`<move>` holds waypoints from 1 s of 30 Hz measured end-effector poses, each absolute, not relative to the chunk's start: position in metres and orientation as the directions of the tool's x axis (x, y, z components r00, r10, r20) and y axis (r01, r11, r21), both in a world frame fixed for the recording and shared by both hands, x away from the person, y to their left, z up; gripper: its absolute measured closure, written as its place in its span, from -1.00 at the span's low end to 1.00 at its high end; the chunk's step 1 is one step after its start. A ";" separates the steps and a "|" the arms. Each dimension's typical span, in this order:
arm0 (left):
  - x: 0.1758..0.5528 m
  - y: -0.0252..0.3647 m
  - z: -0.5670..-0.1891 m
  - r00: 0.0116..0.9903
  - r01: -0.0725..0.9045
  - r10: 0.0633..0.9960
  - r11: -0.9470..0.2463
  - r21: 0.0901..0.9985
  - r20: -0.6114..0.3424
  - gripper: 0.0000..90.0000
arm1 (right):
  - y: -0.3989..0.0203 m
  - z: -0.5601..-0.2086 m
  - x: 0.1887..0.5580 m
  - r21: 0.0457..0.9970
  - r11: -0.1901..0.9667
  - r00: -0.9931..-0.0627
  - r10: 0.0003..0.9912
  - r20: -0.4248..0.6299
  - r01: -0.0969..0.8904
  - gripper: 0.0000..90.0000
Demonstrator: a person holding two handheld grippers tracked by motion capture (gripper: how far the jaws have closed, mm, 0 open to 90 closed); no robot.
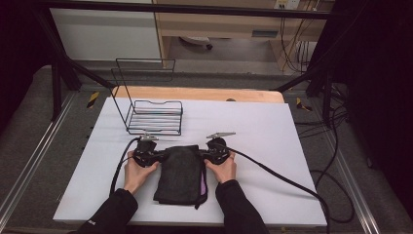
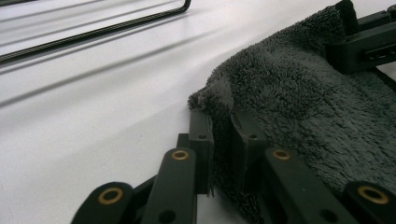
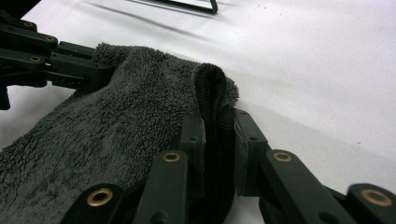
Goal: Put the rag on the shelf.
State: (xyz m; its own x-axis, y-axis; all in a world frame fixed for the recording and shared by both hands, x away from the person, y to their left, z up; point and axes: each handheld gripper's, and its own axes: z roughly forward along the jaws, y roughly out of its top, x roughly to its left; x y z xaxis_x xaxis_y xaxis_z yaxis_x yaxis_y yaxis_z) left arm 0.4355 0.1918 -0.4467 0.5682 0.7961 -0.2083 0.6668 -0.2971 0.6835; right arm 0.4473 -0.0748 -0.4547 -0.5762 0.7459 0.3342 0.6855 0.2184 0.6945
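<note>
Both grippers pinch the far corners of a dark grey fleecy towel lying folded on the white table, near the person's edge: left gripper clamped on its left corner, right gripper clamped on a rolled fold at its right corner. One black wire rack stands just beyond the left gripper, apart from the towel; a purple strip shows along the towel's right edge.

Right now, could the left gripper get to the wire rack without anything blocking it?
Probably not yet. The path is open: bare table lies between the left gripper and the wire rack. But its jaws are shut on the dark towel, which the right gripper also clamps, so it would drag the towel along.
</note>
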 end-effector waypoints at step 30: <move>0.405 0.205 -0.392 0.665 0.489 0.729 -0.258 0.834 -0.164 0.83 | -0.081 -0.415 0.411 0.838 0.162 -0.640 0.724 0.258 0.521 0.76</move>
State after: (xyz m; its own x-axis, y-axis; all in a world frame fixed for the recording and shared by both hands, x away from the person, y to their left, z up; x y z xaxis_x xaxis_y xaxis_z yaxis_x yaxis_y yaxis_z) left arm 0.4054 0.2055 -0.3920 0.6648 0.7288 -0.1642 0.4886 -0.2579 0.8335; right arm 0.4115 -0.0809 -0.4152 -0.6398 0.7239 0.2581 0.5212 0.1619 0.8379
